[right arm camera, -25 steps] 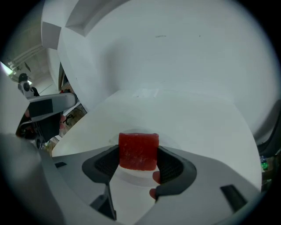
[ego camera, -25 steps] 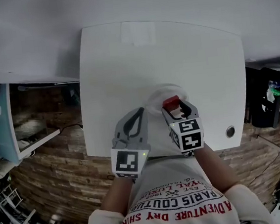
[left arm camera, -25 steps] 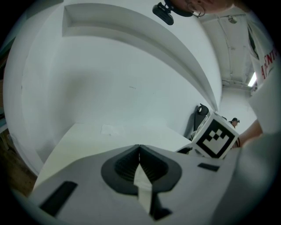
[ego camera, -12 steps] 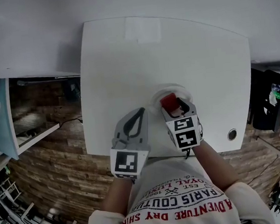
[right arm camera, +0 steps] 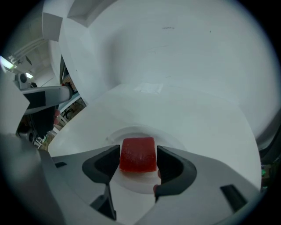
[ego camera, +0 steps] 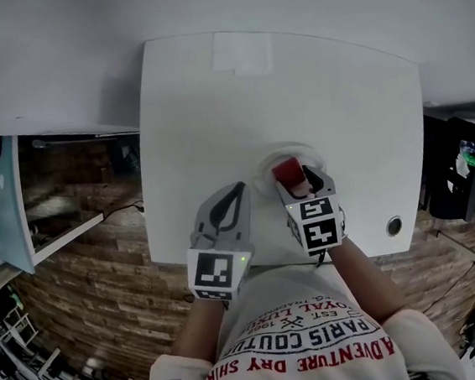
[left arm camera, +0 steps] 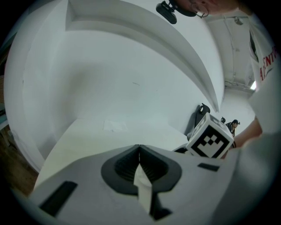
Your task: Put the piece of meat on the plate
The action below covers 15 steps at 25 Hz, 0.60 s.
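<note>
A red block of meat (right arm camera: 138,154) sits between the jaws of my right gripper (right arm camera: 138,159), which is shut on it. It hangs just over a round white plate (right arm camera: 131,132) near the table's front edge. In the head view the piece of meat (ego camera: 287,171) shows at the tip of the right gripper (ego camera: 295,177), above the plate (ego camera: 277,152). My left gripper (ego camera: 236,192) rests to the left of the plate, shut with nothing in it. In its own view the left gripper (left arm camera: 139,151) has its jaws pressed together.
The white table (ego camera: 277,88) has a pale taped patch (ego camera: 241,51) at its far edge and a round metal grommet (ego camera: 393,226) at the front right. A white wall stands behind it. Brick-patterned floor and shelving (ego camera: 3,209) lie to the left.
The right gripper stays over the plate with the meat in it, shifted only slightly. The left gripper has not moved.
</note>
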Each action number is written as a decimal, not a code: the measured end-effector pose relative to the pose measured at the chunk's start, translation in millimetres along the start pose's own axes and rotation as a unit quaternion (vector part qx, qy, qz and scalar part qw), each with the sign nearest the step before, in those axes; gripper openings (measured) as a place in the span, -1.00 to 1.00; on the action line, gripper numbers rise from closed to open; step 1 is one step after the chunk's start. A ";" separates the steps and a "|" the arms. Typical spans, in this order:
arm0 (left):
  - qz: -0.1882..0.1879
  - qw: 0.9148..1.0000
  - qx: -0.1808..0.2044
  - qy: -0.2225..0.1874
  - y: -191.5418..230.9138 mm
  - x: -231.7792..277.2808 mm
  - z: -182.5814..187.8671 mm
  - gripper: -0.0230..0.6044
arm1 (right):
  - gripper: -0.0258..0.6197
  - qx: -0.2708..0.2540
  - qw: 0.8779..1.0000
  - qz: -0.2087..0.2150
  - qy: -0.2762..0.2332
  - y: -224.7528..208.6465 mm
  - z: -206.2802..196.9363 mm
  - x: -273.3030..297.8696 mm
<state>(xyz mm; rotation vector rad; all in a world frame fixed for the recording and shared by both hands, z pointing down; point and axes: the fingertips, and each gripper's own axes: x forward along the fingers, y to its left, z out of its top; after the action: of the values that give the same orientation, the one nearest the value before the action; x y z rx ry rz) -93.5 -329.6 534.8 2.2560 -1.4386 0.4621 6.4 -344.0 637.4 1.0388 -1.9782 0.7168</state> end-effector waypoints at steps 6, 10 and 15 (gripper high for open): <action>-0.019 1.000 -0.004 -0.018 -7.1 -7.6 14.8 -0.91 | -0.53 0.010 0.995 -0.040 -0.091 -5.7 26.7 -47.7; -0.032 0.999 0.005 -0.030 -17.0 -19.4 26.5 -0.91 | -0.84 0.009 0.988 -0.065 -0.141 -6.0 40.5 -80.5; -0.046 0.997 0.032 -0.055 -32.5 -36.7 47.6 -0.91 | -0.88 0.052 0.975 -0.044 -0.212 3.5 58.3 -122.7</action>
<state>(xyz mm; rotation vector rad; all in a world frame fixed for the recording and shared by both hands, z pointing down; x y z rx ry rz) -76.5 -313.7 470.6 2.4208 -1.3831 0.3666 26.8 -335.1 503.3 1.4278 -2.2522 0.5912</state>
